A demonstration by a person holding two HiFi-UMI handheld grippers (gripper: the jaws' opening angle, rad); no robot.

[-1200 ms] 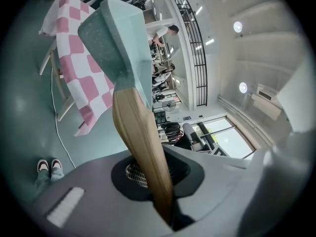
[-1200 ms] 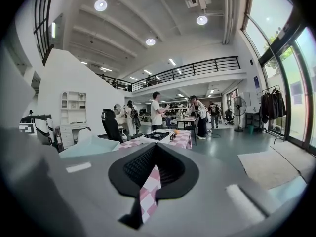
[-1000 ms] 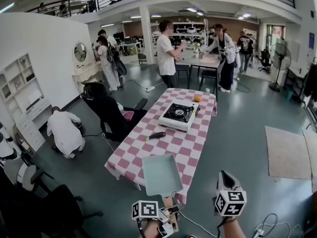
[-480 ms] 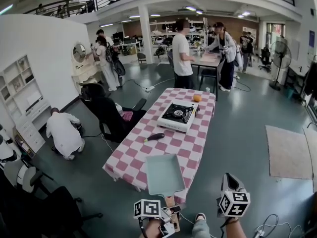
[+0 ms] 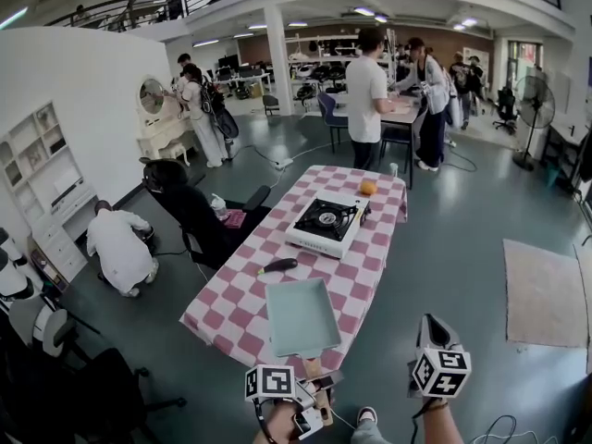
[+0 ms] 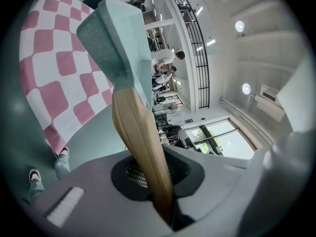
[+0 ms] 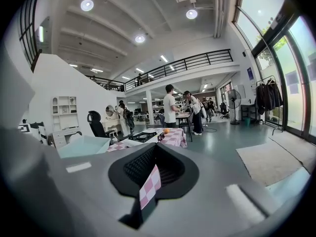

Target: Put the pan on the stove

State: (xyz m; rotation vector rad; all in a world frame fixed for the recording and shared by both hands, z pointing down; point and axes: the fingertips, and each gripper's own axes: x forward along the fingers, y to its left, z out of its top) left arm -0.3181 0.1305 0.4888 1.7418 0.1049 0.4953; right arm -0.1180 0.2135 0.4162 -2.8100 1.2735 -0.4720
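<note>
The left gripper [image 5: 311, 396] pinches the wooden handle [image 6: 140, 142] of a pale teal square pan [image 5: 301, 317], its jaws pressed tight on the wood. The pan is empty and hangs over the near end of the table [image 5: 231, 299], well short of the stove [image 5: 326, 220]. The right gripper [image 5: 428, 329] hovers off to the side beyond the table's corner, its jaws drawn together to a thin slit with nothing in them. A pink-and-white checked cloth covers the table. A dark oblong object [image 5: 277, 266] lies between pan and stove, and a small orange thing [image 5: 368, 187] lies past the stove. A grey-green floor spreads around, with a black chair [image 5: 190, 206] and a crouching person [image 5: 118, 246] to the left and people standing farther back.
</note>
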